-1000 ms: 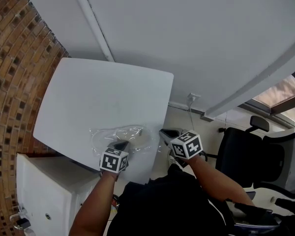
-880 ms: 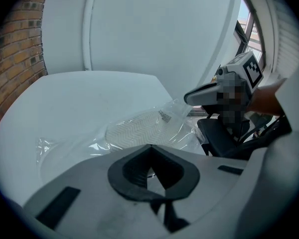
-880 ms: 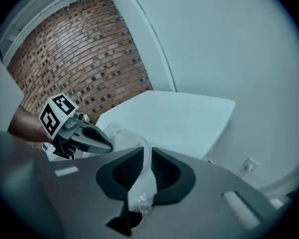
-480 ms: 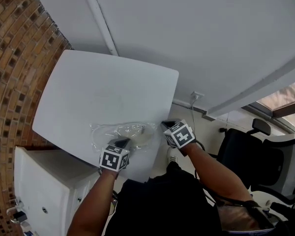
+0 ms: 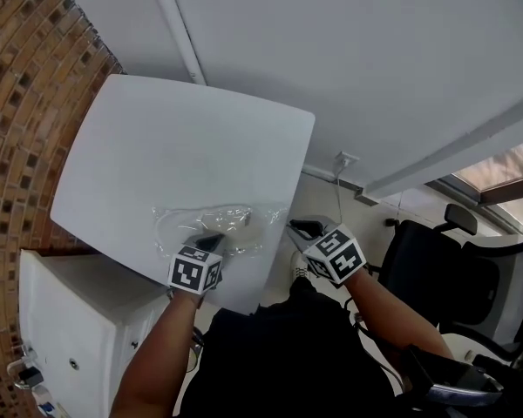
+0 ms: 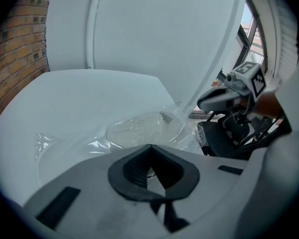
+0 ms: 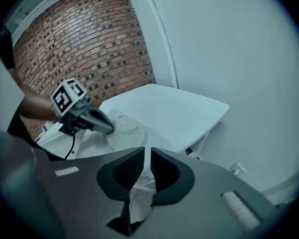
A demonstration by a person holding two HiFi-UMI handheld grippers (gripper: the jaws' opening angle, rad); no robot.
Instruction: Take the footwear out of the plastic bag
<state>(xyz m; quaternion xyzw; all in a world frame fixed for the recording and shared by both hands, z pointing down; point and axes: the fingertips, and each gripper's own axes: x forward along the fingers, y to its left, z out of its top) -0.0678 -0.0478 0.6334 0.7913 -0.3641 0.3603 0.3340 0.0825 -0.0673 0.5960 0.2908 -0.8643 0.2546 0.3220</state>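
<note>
A clear plastic bag point(image 5: 244, 220) lies at the near edge of the white table point(image 5: 183, 138). Inside it is a white piece of footwear point(image 6: 139, 128) with a ribbed sole, lying flat. My left gripper point(image 5: 207, 242) rests on the bag's near side, shut on the film point(image 6: 150, 171). My right gripper point(image 5: 298, 227) hangs just past the table's right edge. A crumpled strip of the bag's film point(image 7: 139, 193) is pinched between its jaws, which have just been opening a little. The right gripper view also catches the left gripper point(image 7: 108, 128) on the bag.
A white cabinet point(image 5: 70, 329) stands under the table's near left corner, and a brick wall point(image 5: 17, 103) runs along the left. A black office chair point(image 5: 436, 259) is at the right. A wall socket with a cable point(image 5: 342, 159) sits low on the white wall.
My right gripper swung in to the bag's right end, then drew back to the right and rolled, and the bag's end stretched after it. The left gripper stayed put.
</note>
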